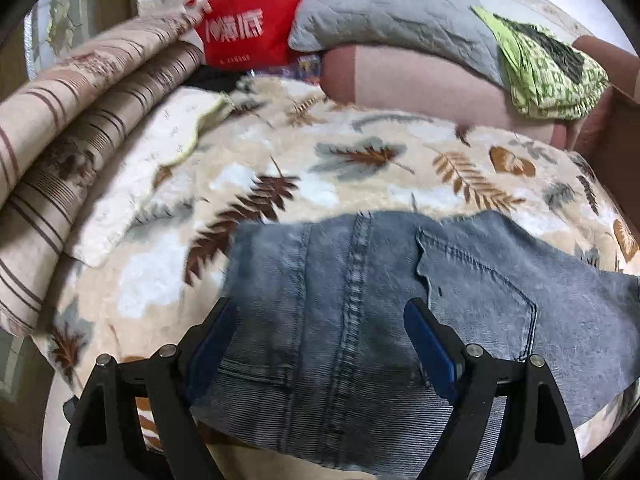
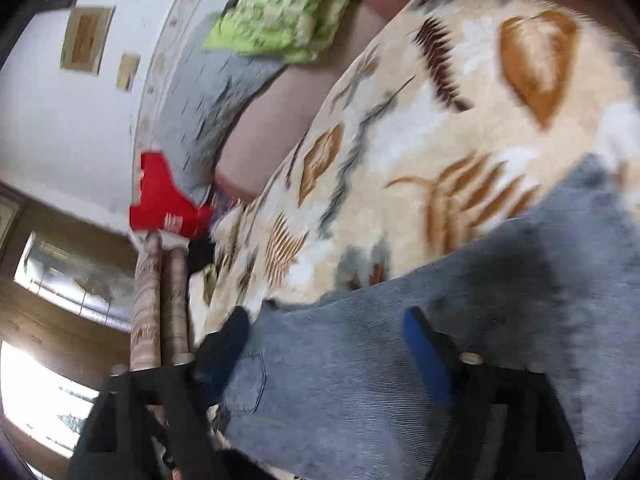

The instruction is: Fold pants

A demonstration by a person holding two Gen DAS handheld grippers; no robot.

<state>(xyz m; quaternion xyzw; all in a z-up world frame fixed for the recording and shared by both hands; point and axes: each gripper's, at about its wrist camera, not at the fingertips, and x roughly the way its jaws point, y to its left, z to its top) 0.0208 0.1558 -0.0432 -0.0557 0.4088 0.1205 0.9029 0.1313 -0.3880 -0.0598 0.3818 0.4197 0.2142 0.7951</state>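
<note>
Faded grey-blue denim pants (image 1: 360, 300) are lying seat-side up on a bed covered by a cream leaf-print blanket (image 1: 280, 152), back pocket and centre seam showing, as a person is working over them with a gripper in each hand. The left gripper (image 1: 320, 320) is hovering above the seat of the pants, its blue-padded jaws standing wide apart with denim visible in the gap and nothing clamped. The right gripper (image 2: 324, 328) is sitting over another stretch of the same denim, jaws likewise spread open and gripping nothing; this view is motion-blurred and tilted, so whether either pad is touching the cloth cannot be told.

The pants are looking roughly spread out and not yet folded, so the step in hand appears to be the approach for a first grasp. The next move would seem to call for each set of jaws to settle on an edge of the fabric, likely the waistband or an outer seam, and to pinch through the thick denim before one half is carried over the other.

A red bag (image 1: 248, 20), a grey quilted pillow (image 1: 392, 12), a green patterned cloth (image 1: 548, 68) and striped folded bedding (image 1: 80, 120) are lying well apart from the pants at the bed's far side.
</note>
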